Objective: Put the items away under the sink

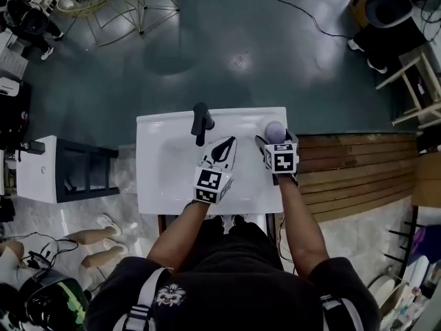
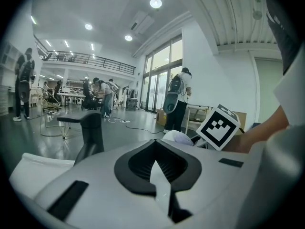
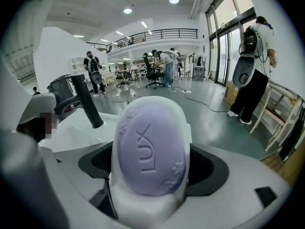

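A lavender soap bar (image 3: 150, 151) stamped LUX sits in a white dish, and my right gripper (image 1: 275, 140) is shut on it. It is held over the back right corner of the white sink top (image 1: 165, 174), where the soap (image 1: 275, 130) shows as a pale round. My left gripper (image 1: 222, 149) hovers over the middle of the sink with its jaws together and nothing between them (image 2: 159, 175). The black faucet (image 1: 201, 121) stands just left of it, at the back. The space under the sink is hidden by my body.
A white and black side stand (image 1: 65, 167) sits left of the sink. Wooden deck boards (image 1: 351, 174) lie to the right. A person's legs (image 1: 96, 243) are at lower left, and a cable (image 1: 310, 16) runs across the floor behind.
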